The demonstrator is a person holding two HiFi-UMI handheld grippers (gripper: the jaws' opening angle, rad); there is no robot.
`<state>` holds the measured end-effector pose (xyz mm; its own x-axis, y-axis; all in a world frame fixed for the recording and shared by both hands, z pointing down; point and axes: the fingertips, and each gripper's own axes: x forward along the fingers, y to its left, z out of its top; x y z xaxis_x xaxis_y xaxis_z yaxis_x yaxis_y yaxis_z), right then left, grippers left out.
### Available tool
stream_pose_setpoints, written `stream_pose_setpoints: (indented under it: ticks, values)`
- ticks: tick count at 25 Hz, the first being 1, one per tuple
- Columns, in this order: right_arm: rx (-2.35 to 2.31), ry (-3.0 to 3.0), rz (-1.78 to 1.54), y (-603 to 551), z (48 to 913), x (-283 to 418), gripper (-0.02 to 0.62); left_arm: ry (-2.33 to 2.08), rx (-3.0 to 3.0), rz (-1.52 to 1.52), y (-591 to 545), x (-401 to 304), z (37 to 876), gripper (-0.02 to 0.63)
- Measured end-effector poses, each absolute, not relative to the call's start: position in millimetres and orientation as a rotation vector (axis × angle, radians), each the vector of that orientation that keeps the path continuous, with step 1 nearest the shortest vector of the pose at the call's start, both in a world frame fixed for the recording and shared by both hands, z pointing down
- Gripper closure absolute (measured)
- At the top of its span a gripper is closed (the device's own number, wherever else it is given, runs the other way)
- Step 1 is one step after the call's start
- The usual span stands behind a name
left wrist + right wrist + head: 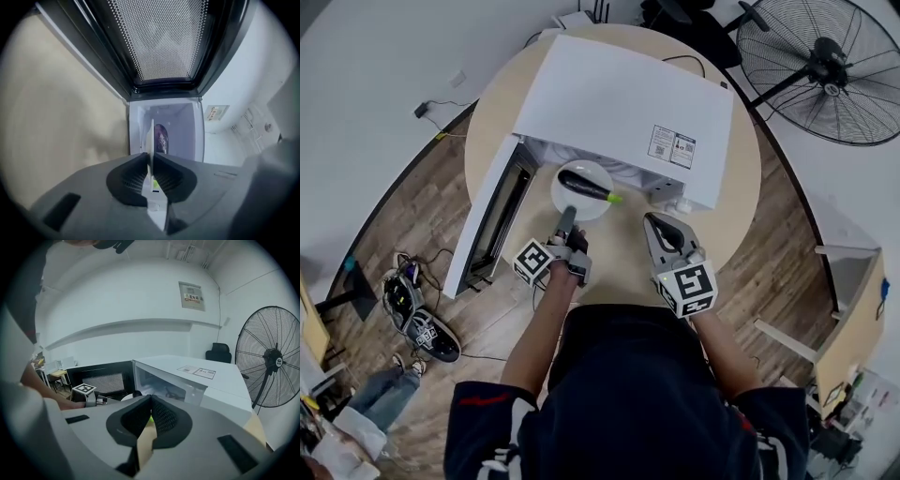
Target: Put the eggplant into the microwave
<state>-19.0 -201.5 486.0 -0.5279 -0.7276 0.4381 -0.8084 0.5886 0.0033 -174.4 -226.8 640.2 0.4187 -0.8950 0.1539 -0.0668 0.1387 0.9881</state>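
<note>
Left tongs are pinching the near rim of a white plate, which is showing edge-on as a thin sliver between the nearly closed jaws. The dark eggplant is lying on the plate, green stem end pointing right, at the mouth of the open microwave. The microwave's top is hiding the plate's far edge, so how far inside it is sitting is unclear. Right tongs are hovering closed and empty above the round surface. The microwave door is standing open at left.
</note>
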Motion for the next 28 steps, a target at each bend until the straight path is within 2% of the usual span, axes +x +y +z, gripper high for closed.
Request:
stream_pose_setpoints:
  ticks: [28]
  values:
    - [1.199,-2.393,0.304,-206.6,501.9,-18.1,0.584,-0.956,1.267,-0.73,-288.2,-147.0,667.8,0.575]
